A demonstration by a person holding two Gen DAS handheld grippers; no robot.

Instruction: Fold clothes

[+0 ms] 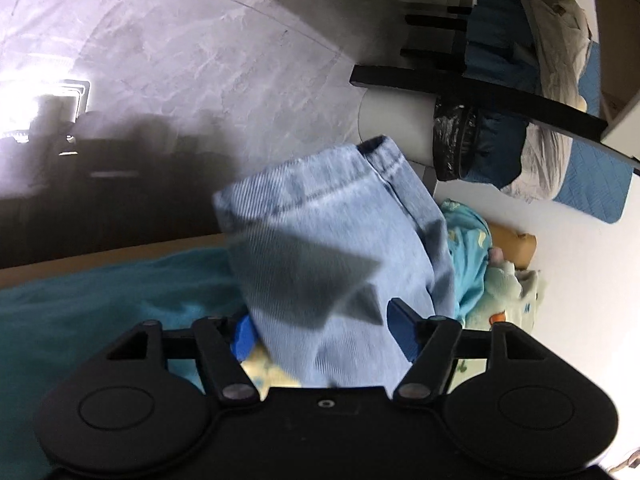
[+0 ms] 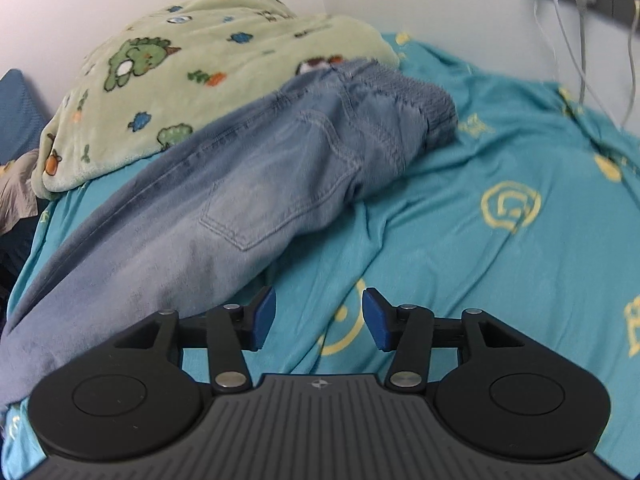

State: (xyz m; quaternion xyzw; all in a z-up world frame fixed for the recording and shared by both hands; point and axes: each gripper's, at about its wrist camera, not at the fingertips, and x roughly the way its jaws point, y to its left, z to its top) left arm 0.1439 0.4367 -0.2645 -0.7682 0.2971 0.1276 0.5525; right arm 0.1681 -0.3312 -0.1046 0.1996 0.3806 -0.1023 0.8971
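Mid-fold on the jeans, by the look of it. The left tool has its blue pads spread wide with the denim leg end draped between and over them; whether anything is actually pinched, cannot tell. The hem end sticks up in the left wrist view, lifted off the bed. The right tool is gaping, empty, hovering over the teal sheet just beside the jeans' seat and back pocket. The waistband lies far up the bed, touching the green dinosaur blanket.

Next move probably calls for carrying the lifted leg end toward the waistband and the right tool pinning or gripping the middle.

In the way: the blanket heap crowds the waistband, and the sheet is wrinkled. Charger cables hang on the wall, well apart. A dark chair stands off the bed.
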